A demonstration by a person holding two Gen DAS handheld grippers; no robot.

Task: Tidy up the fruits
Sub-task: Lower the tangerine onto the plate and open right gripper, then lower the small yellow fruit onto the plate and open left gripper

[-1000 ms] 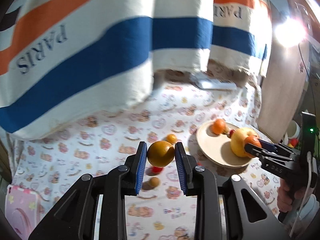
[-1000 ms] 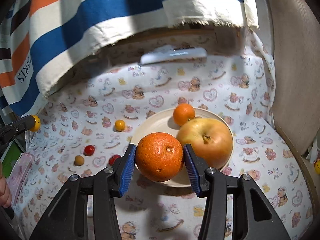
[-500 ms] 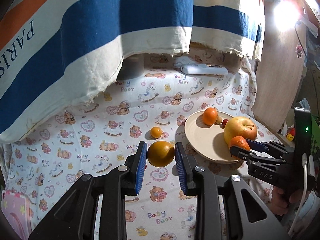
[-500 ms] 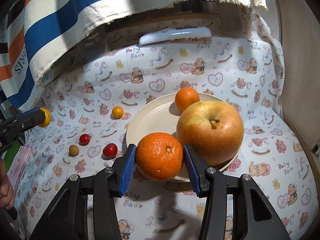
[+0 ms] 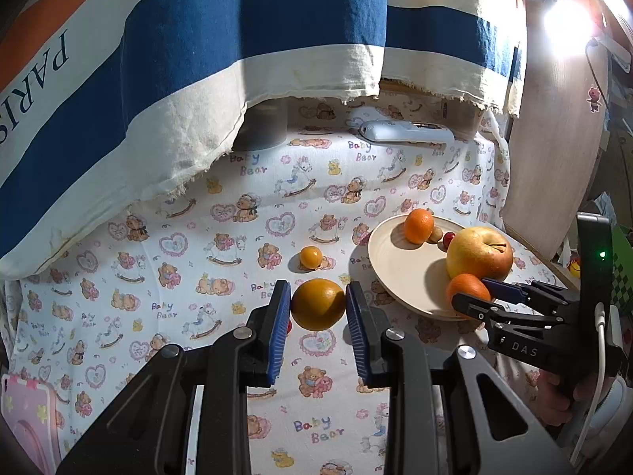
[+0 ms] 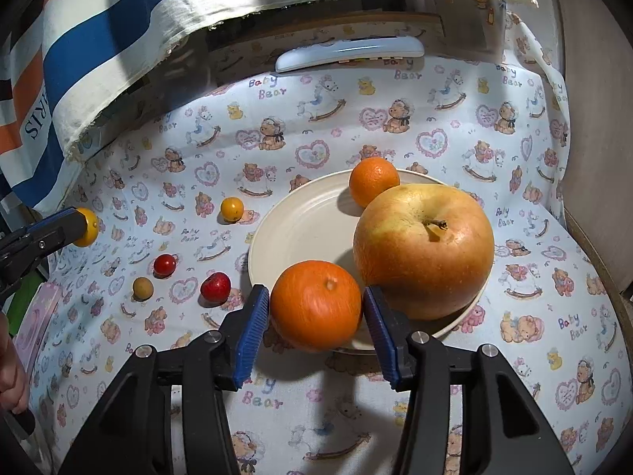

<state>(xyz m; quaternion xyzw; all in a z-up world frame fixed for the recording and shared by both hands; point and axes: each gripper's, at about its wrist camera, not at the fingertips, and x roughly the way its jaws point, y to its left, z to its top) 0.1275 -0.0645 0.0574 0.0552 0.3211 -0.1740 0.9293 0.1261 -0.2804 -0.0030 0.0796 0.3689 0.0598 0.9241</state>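
Observation:
My left gripper is shut on a yellow-orange citrus fruit, held above the cloth to the left of the cream plate. In the right wrist view the plate holds a big apple and a small mandarin. An orange rests on the plate's near rim between the pads of my right gripper. Those jaws are opening, and a slim gap shows at each side of the orange. A small yellow fruit, two red ones and a brown one lie loose on the cloth.
A white remote lies at the back under a hanging striped cloth. A wooden panel closes the right side. A pink object sits at the near left. A hand holds the right gripper's handle.
Both grippers have sunk toward the table. The left one has carried its fruit closer to the plate. The orange has come down onto the plate's rim, and the right pads no longer press it.

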